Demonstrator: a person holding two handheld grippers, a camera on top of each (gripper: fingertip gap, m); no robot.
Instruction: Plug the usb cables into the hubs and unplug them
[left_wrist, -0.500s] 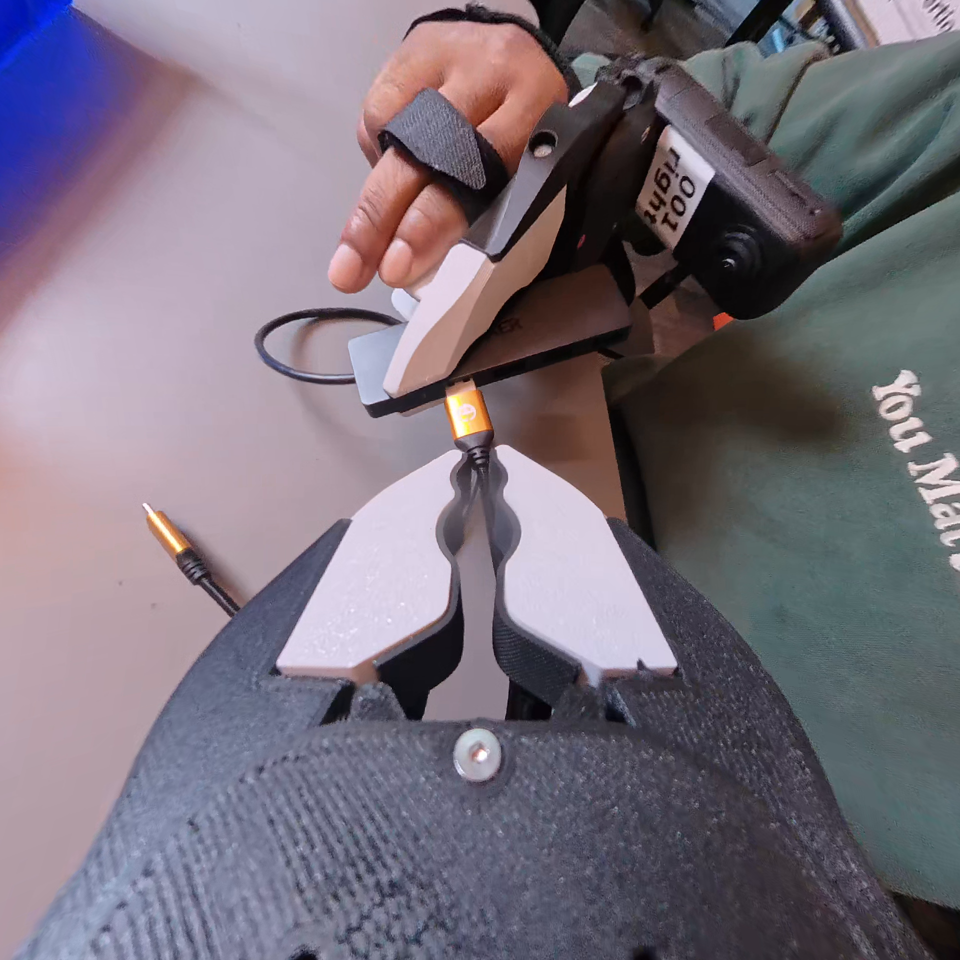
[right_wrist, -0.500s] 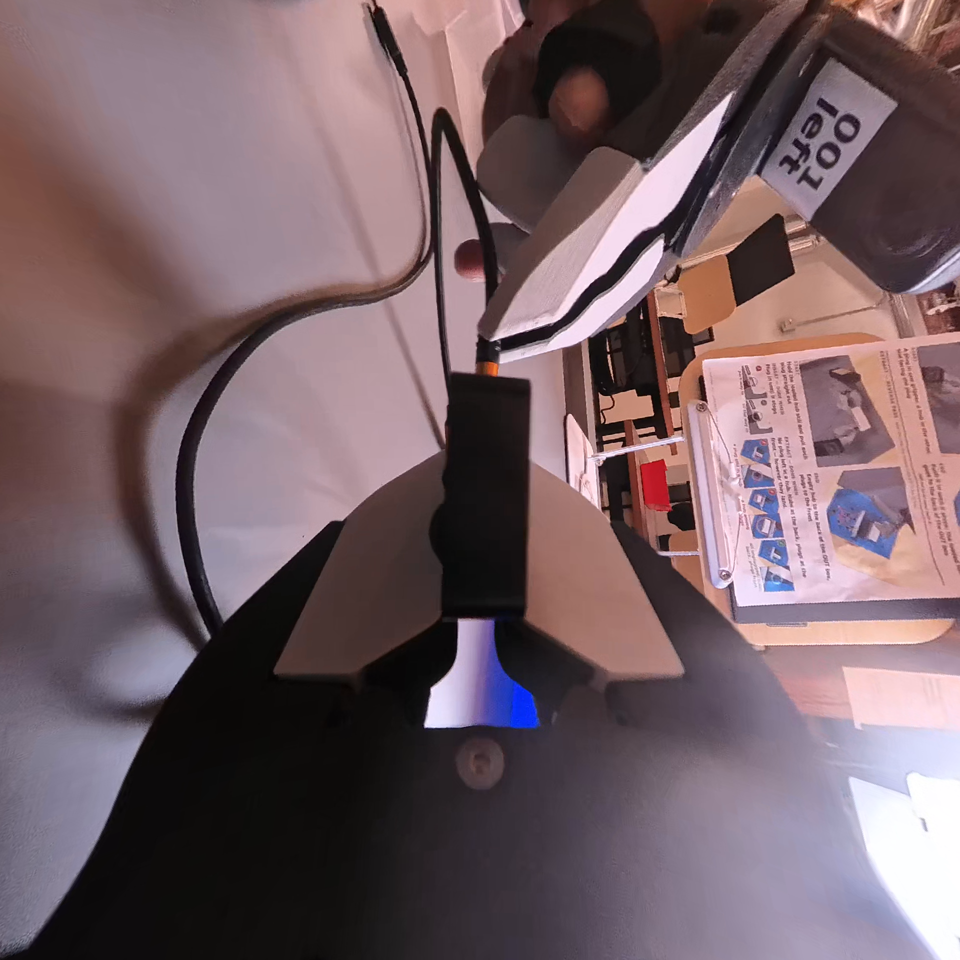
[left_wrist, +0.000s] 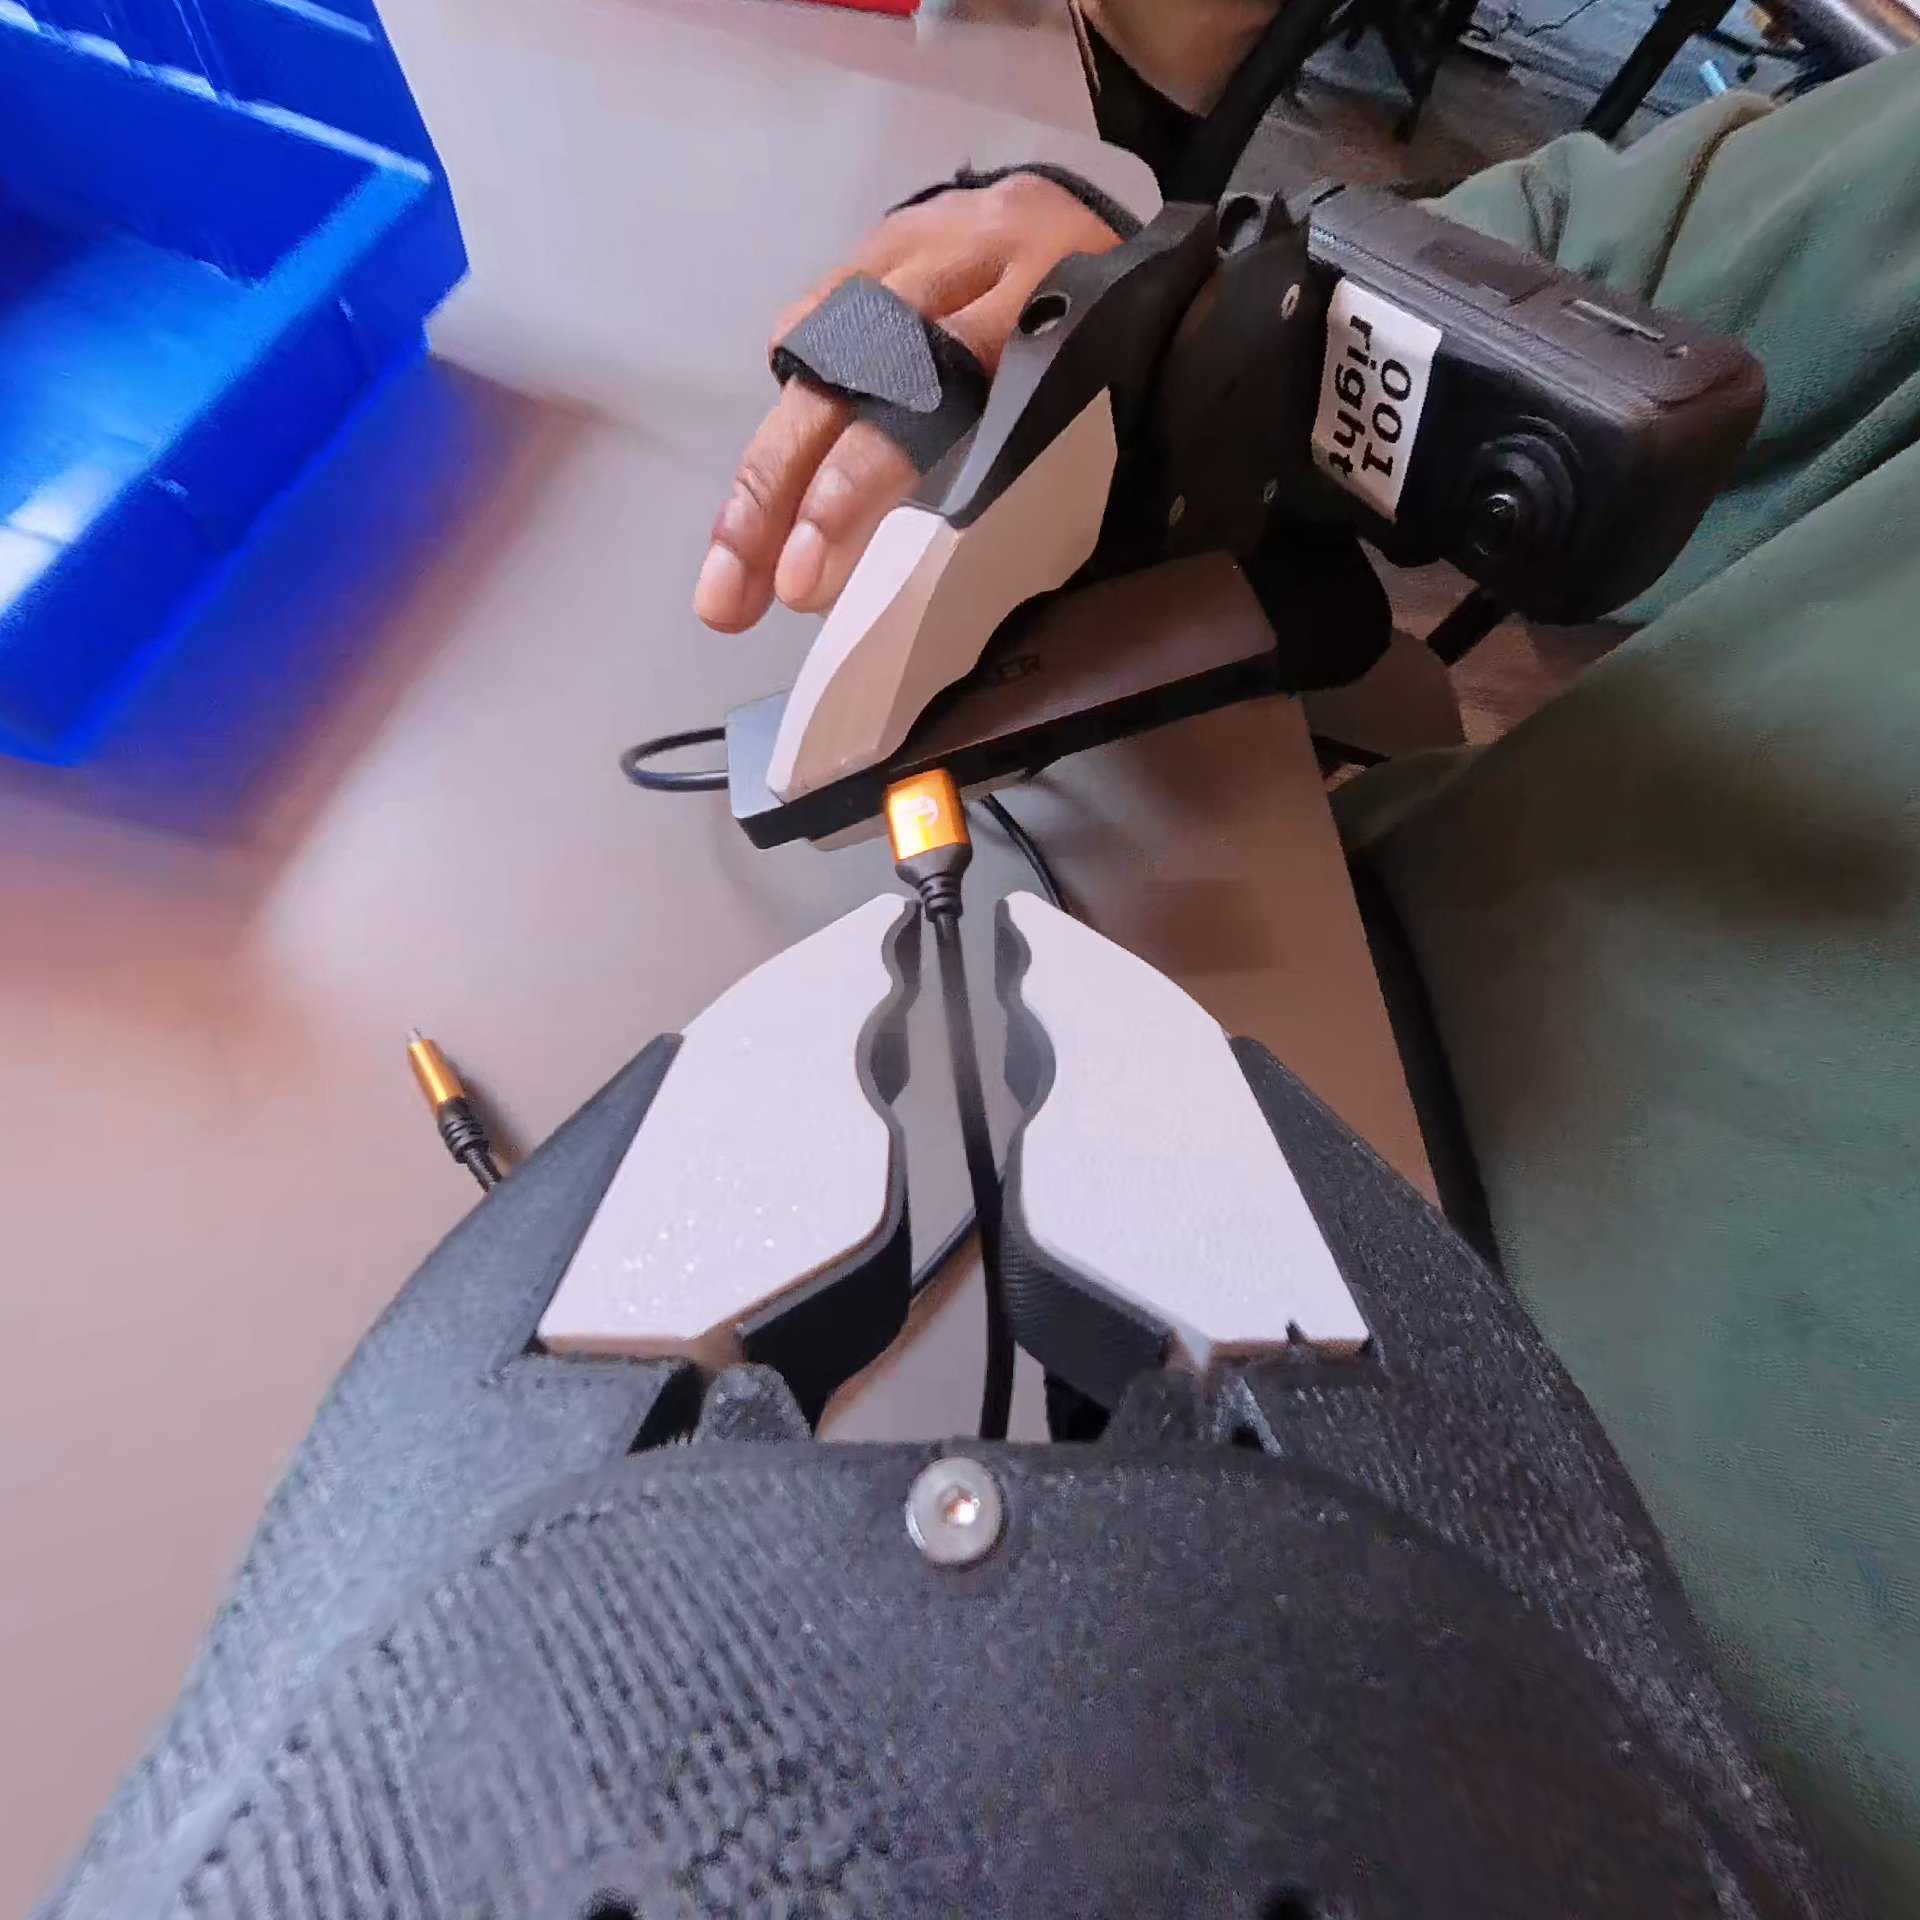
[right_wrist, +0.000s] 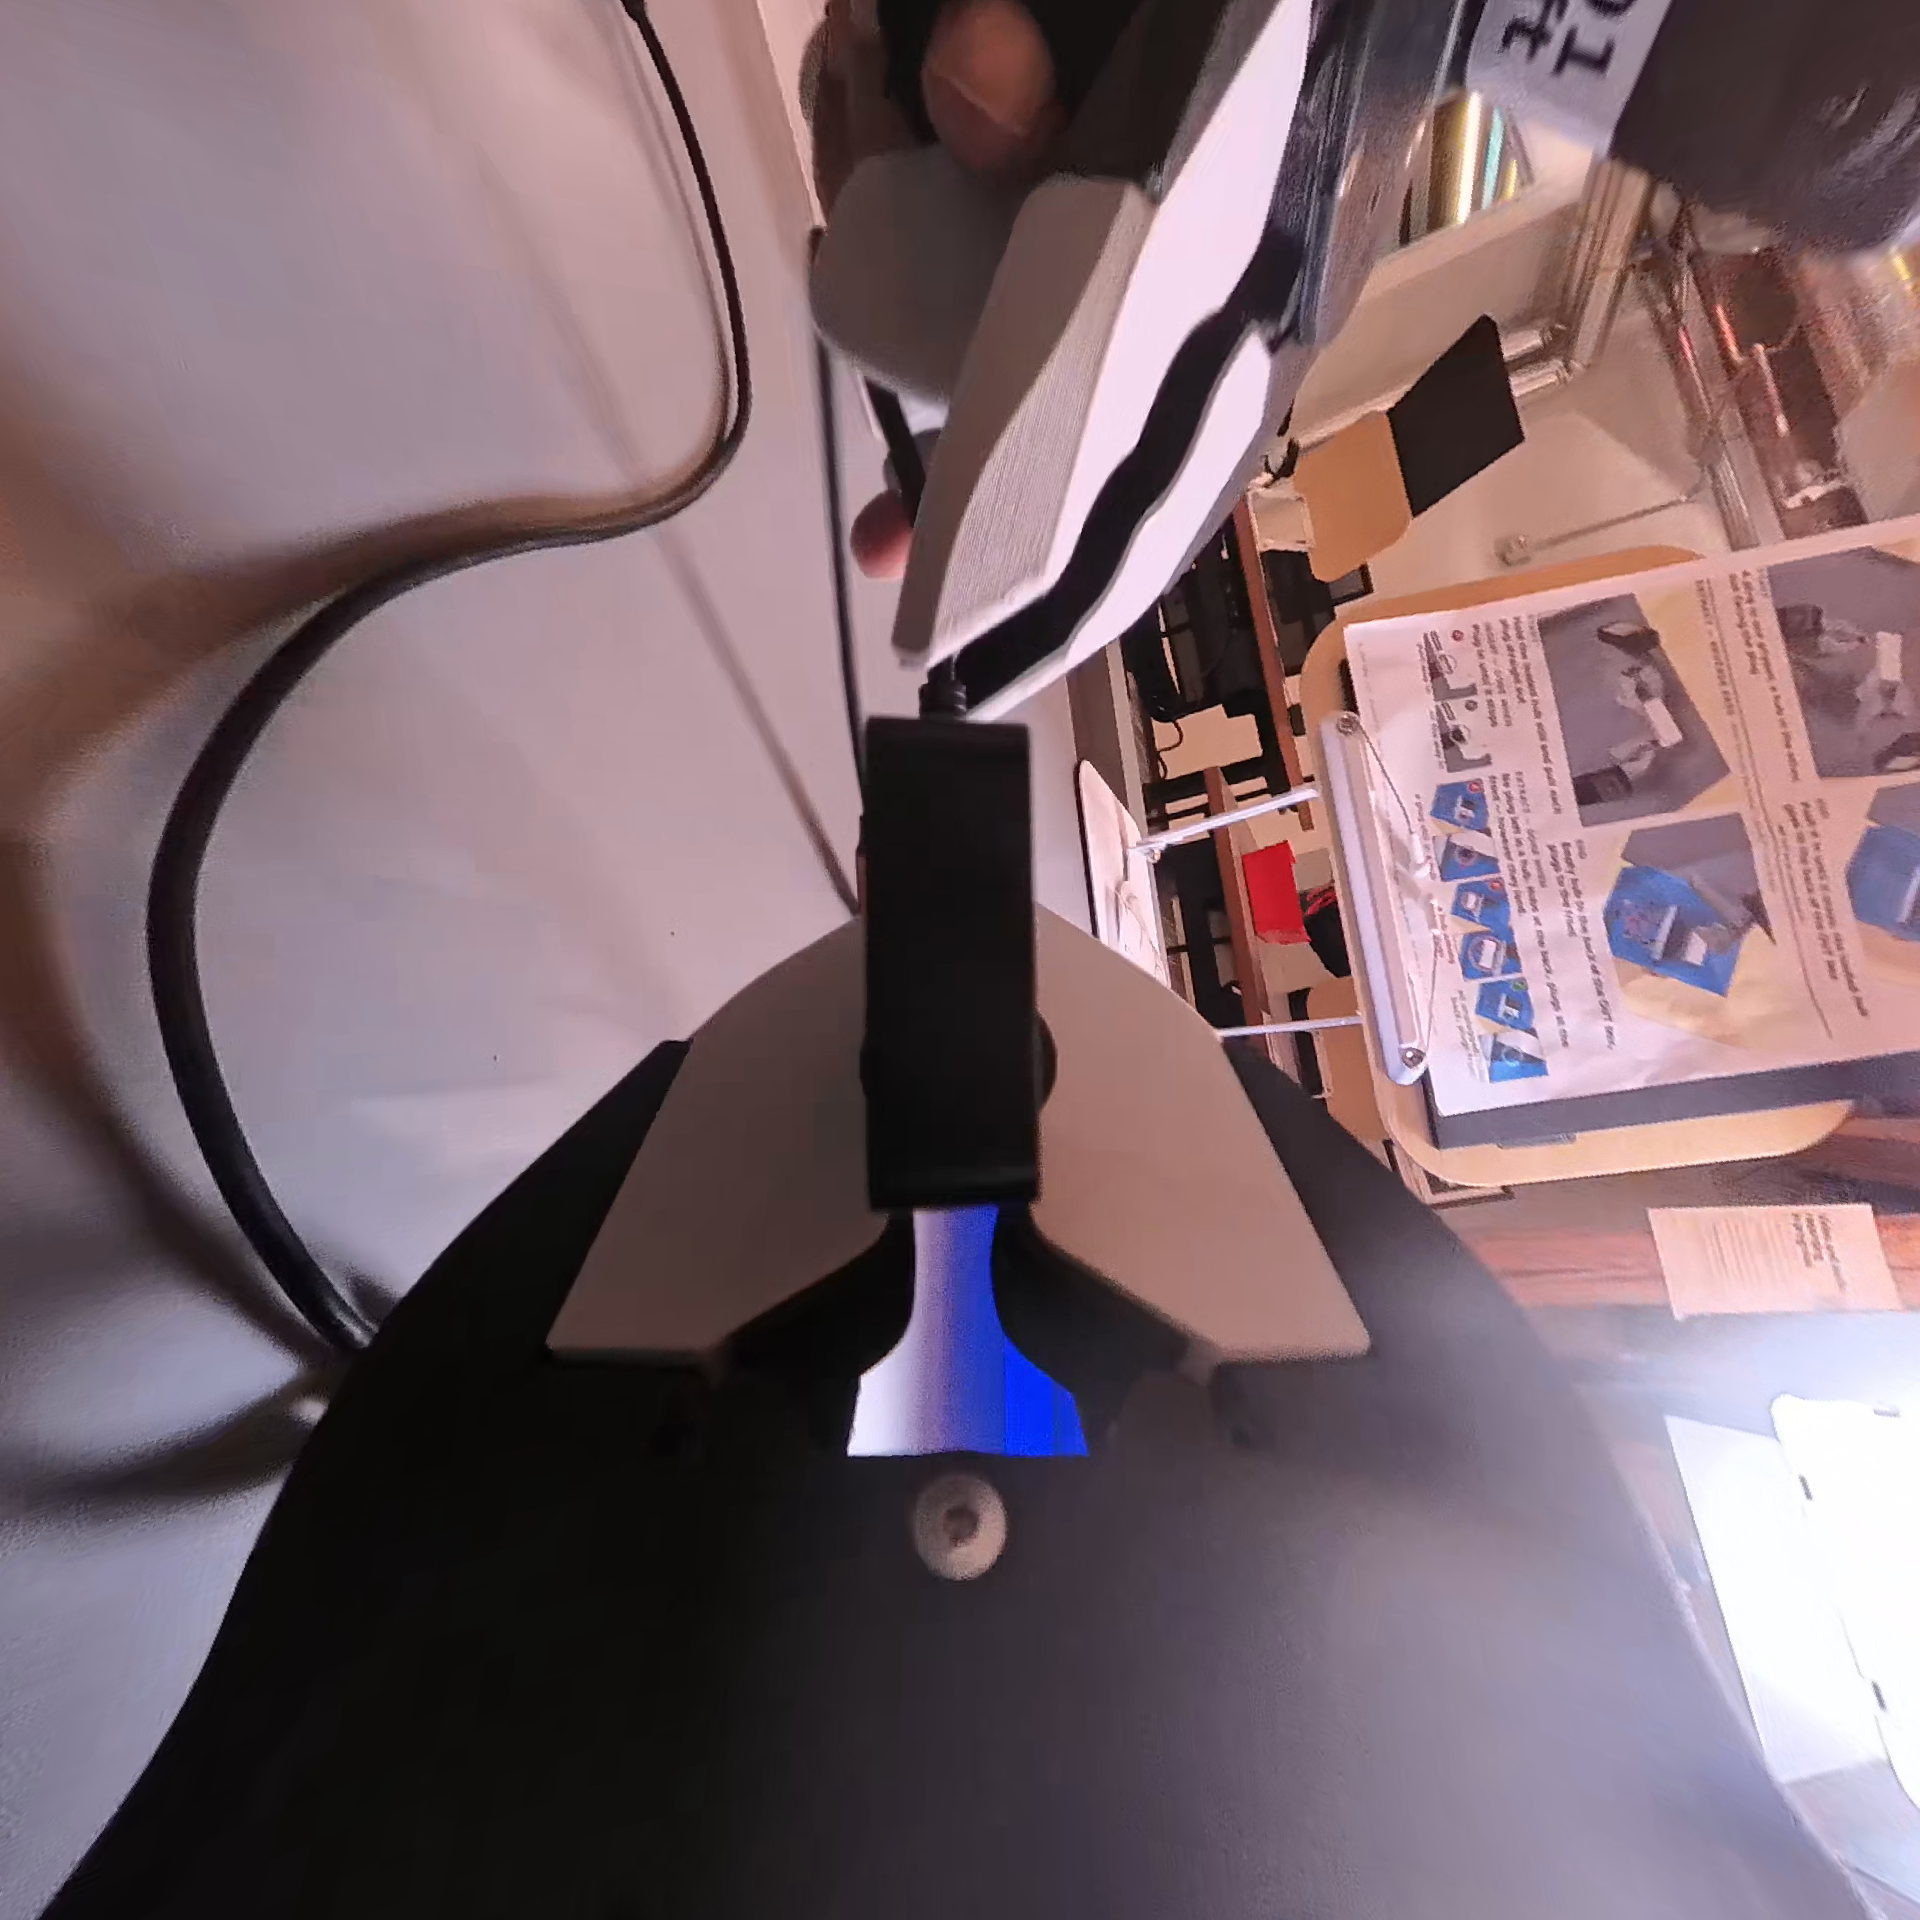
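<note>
Flat black usb hub (left_wrist: 1091, 707) clamped in right gripper (left_wrist: 821, 748), lifted off table, prob. to brace it. Orange metal-shelled plug (left_wrist: 925, 821) seated in hub's edge port. Left gripper (left_wrist: 956, 914) just below hub, fingers apart w/ black cable (left_wrist: 971, 1122) running loose between, apparently let go after insertion.

Blue bin (left_wrist: 187, 343) blurred, cut off.

We see pale grey tongs (left_wrist: 951, 920) on black textured housings, an orange plug (left_wrist: 925, 821) on a black cable (left_wrist: 971, 1122), a black hub (right_wrist: 951, 977), a blue bin (left_wrist: 177, 343) at ten o'clock, a green sweatshirt (left_wrist: 1683, 987) at three, and a beige-grey tabletop (left_wrist: 260, 1091).
</note>
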